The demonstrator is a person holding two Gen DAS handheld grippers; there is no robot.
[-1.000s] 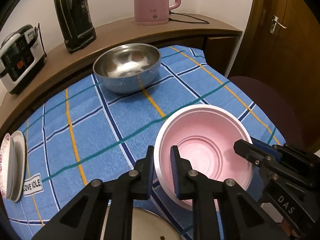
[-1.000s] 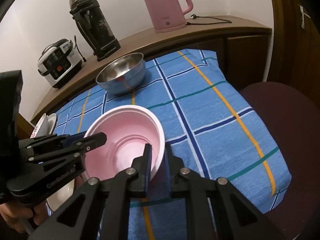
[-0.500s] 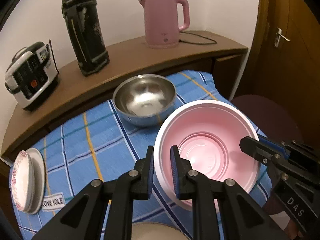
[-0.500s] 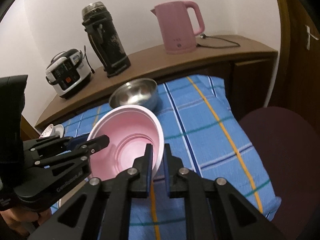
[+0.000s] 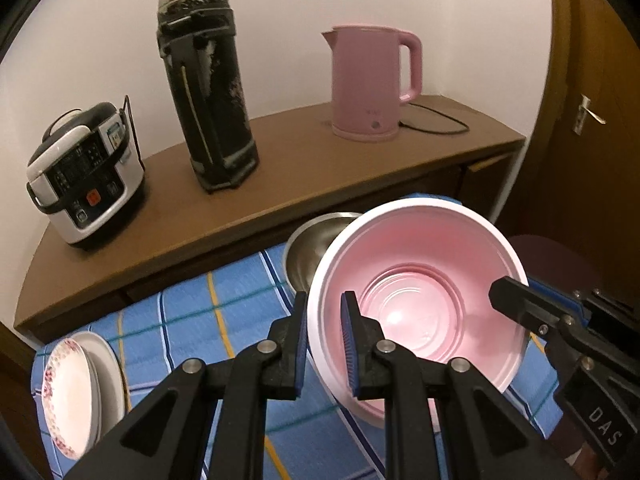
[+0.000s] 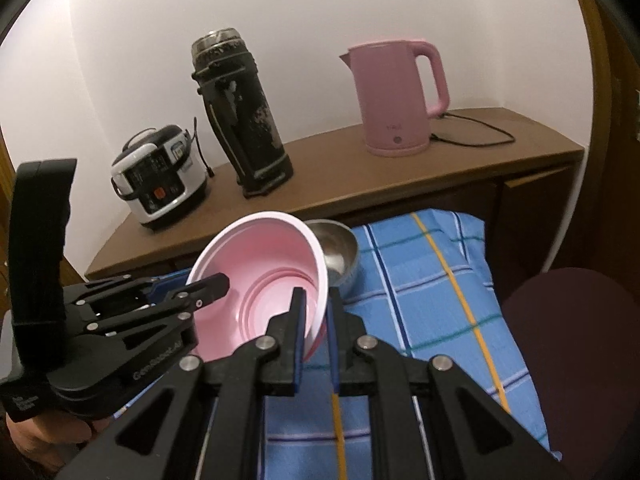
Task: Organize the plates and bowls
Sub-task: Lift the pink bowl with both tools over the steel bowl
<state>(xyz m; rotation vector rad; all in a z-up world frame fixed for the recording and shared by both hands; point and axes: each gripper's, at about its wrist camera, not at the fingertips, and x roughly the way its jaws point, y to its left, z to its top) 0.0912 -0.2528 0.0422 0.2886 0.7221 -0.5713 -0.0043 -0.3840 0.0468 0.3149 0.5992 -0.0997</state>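
Above the blue checked tablecloth [image 5: 248, 312], holding a pink bowl [image 5: 416, 300] clear of the table, one claw on each side of its rim. Left gripper [image 5: 324, 340] nearly closed, pinching the bowl's white wall on the near left side, one blue pad outside and the other inside. Right gripper [image 6: 316, 328] likewise almost shut, clamping the opposite edge of the same bowl [image 6: 260, 276], rim caught between its two fingers. Tilting slightly toward the left wrist camera, pink inside showing with its stepped rings at the bottom.

Sitting just behind the pink bowl on the cloth, partly hidden by it, a steel bowl [image 5: 312, 252], also showing in the right wrist view [image 6: 340, 248]. Lying at the left edge of the cloth, well apart from both bowls, a small stack of plates [image 5: 76, 388], the top one carrying a flowered border.

Standing on the brown curved counter [image 5: 280, 168] beyond the table: a black and white cooker [image 5: 84, 176] at left, a tall black flask [image 5: 204, 92] in the middle, a pink kettle [image 5: 372, 80] at right with its cord trailing. Showing at lower left of the right wrist view, part of a hand [image 6: 36, 436] gripping the left tool's handle.
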